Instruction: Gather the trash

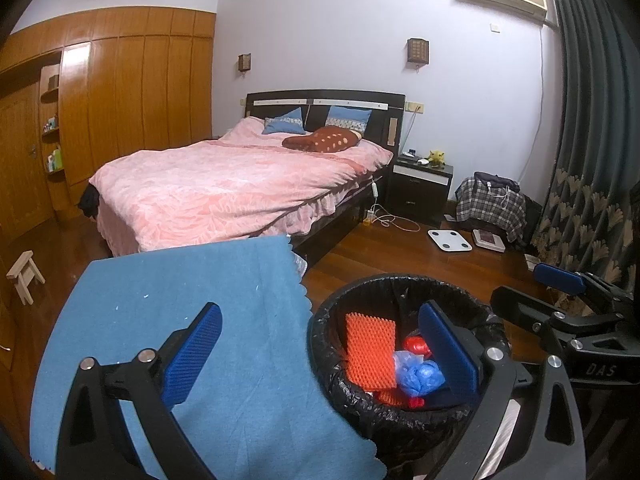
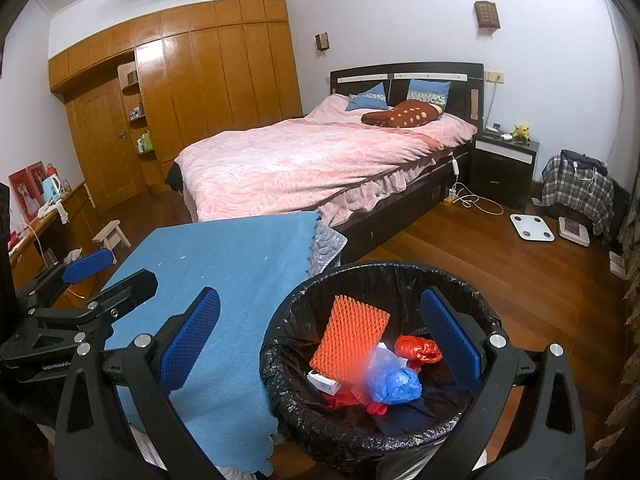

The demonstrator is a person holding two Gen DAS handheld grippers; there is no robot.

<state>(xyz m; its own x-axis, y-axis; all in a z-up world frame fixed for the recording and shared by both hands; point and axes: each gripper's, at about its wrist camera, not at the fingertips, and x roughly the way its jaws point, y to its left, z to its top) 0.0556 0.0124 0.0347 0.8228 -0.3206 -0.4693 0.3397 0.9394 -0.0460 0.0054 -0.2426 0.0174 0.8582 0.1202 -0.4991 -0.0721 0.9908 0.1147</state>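
A round bin lined with a black bag (image 1: 332, 344) (image 2: 280, 364) stands beside a table covered with a blue cloth (image 1: 192, 304) (image 2: 224, 264). Inside lie an orange foam net (image 1: 370, 348) (image 2: 348, 332), a blue plastic bag (image 1: 420, 374) (image 2: 394, 386), a red bag (image 1: 416, 346) (image 2: 418, 350) and a small white box (image 2: 325, 382). My left gripper (image 1: 324, 352) is open and empty, spanning the cloth and the bin. My right gripper (image 2: 326, 338) is open and empty above the bin's left side. The right gripper shows in the left view (image 1: 528, 288), the left gripper in the right view (image 2: 108, 272).
A bed with a pink cover (image 1: 224, 188) (image 2: 320, 160) stands beyond the table. A dark nightstand (image 2: 504, 164), white scales (image 2: 532, 226) and a cable lie on the wood floor right. A small stool (image 2: 114, 234) and wardrobe (image 2: 200, 80) are at the left.
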